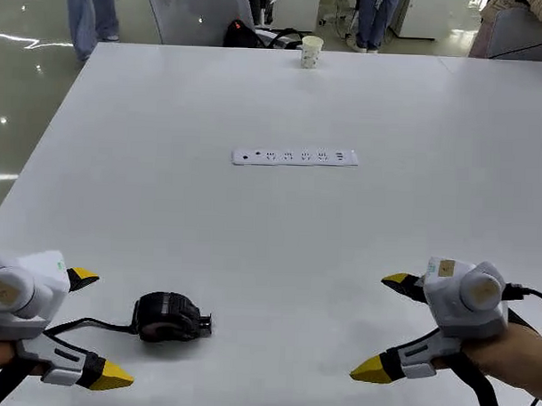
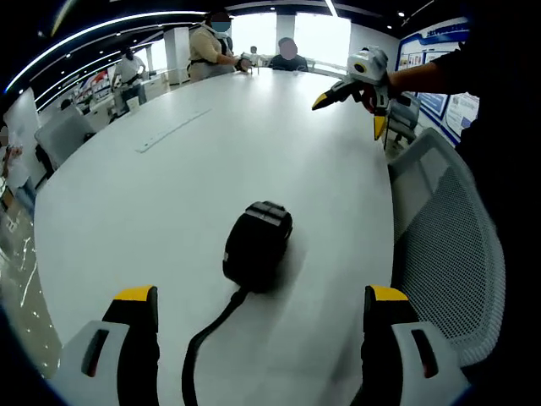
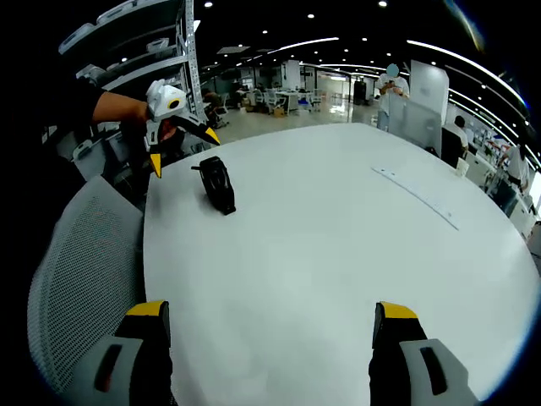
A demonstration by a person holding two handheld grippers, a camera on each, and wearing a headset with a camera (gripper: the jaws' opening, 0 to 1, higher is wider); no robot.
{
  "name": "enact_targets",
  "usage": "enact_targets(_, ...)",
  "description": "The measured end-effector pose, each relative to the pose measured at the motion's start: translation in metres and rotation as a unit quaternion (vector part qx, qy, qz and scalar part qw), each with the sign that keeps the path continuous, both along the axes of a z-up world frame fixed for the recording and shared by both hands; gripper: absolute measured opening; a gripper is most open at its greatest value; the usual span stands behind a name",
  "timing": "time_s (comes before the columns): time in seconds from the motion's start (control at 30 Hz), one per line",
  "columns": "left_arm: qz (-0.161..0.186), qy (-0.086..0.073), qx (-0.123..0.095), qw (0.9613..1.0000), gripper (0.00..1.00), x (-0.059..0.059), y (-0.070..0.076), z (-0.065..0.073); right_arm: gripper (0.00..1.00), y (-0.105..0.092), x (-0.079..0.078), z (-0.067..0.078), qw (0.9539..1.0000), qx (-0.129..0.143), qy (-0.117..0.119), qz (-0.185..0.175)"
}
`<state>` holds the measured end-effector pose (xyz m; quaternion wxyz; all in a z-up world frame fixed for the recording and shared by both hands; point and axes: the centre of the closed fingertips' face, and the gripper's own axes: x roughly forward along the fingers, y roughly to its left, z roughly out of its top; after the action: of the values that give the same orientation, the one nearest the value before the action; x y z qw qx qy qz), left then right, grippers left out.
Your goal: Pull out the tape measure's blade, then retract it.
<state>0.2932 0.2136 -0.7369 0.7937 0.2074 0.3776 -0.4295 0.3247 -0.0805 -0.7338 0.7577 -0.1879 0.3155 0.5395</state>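
While both grippers hover low over the broad white counter, a compact black tape measure with a rounded case lies on the near left part of it. It sits just ahead of the left gripper and touches neither jaw. That gripper's yellow-tipped jaws stand wide apart, and nothing is between them except a thin black cord trailing back from the case. A small tab sticks out of the case on the side facing the right gripper. The right gripper is well apart from the tape measure, and its yellow-tipped jaws are also spread wide and hold nothing.

Further up the counter, near its middle, a long white power strip lies flat with its row of sockets facing up. Any marking on it is too small to read. A white paper cup stands upright at the far edge, and its printed pattern is too blurred to make out. A small pale sticker on the right gripper's body is also illegible. In the left gripper view, a grey mesh chair back stands beside the counter's edge.
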Motion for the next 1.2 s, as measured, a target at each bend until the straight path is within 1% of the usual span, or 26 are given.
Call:
enact_targets(0.03, -0.005, -0.001, 0.006, 1.0000, 0.99, 0.002, -0.001, -0.002, 0.99, 0.003, 0.001, -0.001, 1.0000, 0.000, 0.000, 0.000)
enact_targets(0.07, -0.009, 0.003, 0.011, 0.9999, 0.99, 0.003, -0.003, -0.004, 0.99, 0.007, 0.003, -0.003, 1.0000, -0.001, 0.002, 0.000)
enact_targets(0.17, -0.018, 0.005, 0.012, 0.9998, 0.99, 0.010, -0.010, -0.006, 0.99, 0.020, 0.005, -0.008, 1.0000, 0.000, -0.001, 0.006)
enact_targets(0.23, -0.024, 0.007, 0.014, 0.9996, 0.98, 0.012, -0.014, -0.008, 0.99, 0.028, 0.006, -0.012, 0.9999, -0.002, 0.003, 0.011)
enact_targets(0.3, -0.035, 0.007, 0.018, 0.9992, 0.98, 0.014, -0.018, -0.010, 0.99, 0.039, 0.005, -0.014, 0.9997, 0.000, 0.004, 0.022)
enact_targets(0.4, -0.057, 0.005, 0.032, 0.9978, 0.97, 0.017, -0.022, -0.012, 0.99, 0.054, 0.005, -0.015, 0.9990, -0.003, 0.003, 0.045)
enact_targets(0.5, -0.067, 0.006, 0.036, 0.9971, 0.96, 0.021, -0.025, -0.013, 0.99, 0.065, 0.006, -0.017, 0.9979, -0.008, 0.004, 0.065)
enact_targets(0.6, -0.081, 0.003, 0.041, 0.9959, 0.93, 0.026, -0.029, -0.013, 0.99, 0.076, 0.010, -0.020, 0.9964, -0.016, -0.001, 0.084)
enact_targets(0.67, -0.095, 0.000, 0.047, 0.9943, 0.88, 0.029, -0.032, -0.015, 0.99, 0.084, 0.014, -0.022, 0.9956, -0.022, -0.004, 0.091)
enact_targets(0.77, -0.106, 0.008, 0.056, 0.9928, 0.83, 0.034, -0.035, -0.018, 0.99, 0.095, 0.016, -0.024, 0.9949, -0.025, 0.003, 0.098)
enact_targets(0.83, -0.114, 0.013, 0.059, 0.9916, 0.81, 0.034, -0.040, -0.020, 0.99, 0.102, 0.016, -0.028, 0.9932, -0.035, 0.003, 0.112)
enact_targets(0.93, -0.126, 0.013, 0.063, 0.9899, 0.77, 0.036, -0.047, -0.025, 0.99, 0.112, 0.014, -0.032, 0.9911, -0.042, 0.002, 0.127)
enact_targets(0.97, -0.130, 0.014, 0.064, 0.9893, 0.75, 0.036, -0.049, -0.026, 0.99, 0.115, 0.013, -0.033, 0.9908, -0.042, 0.005, 0.129)
enact_targets(1.03, -0.142, 0.015, 0.068, 0.9874, 0.73, 0.034, -0.054, -0.028, 0.99, 0.121, 0.008, -0.036, 0.9897, -0.039, 0.021, 0.136)
enact_targets(1.07, -0.149, 0.015, 0.073, 0.9861, 0.72, 0.033, -0.055, -0.030, 0.99, 0.124, 0.006, -0.037, 0.9889, -0.039, 0.022, 0.142)
enact_targets(1.1, -0.153, 0.015, 0.076, 0.9852, 0.71, 0.033, -0.056, -0.032, 0.99, 0.127, 0.005, -0.037, 0.9878, -0.040, 0.018, 0.150)
enact_targets(1.13, -0.161, 0.014, 0.082, 0.9834, 0.69, 0.032, -0.057, -0.034, 0.99, 0.130, 0.004, -0.038, 0.9869, -0.043, 0.015, 0.155)
enact_targets(1.2, -0.166, 0.015, 0.090, 0.9819, 0.63, 0.032, -0.057, -0.036, 0.99, 0.134, 0.003, -0.039, 0.9865, -0.044, 0.017, 0.157)
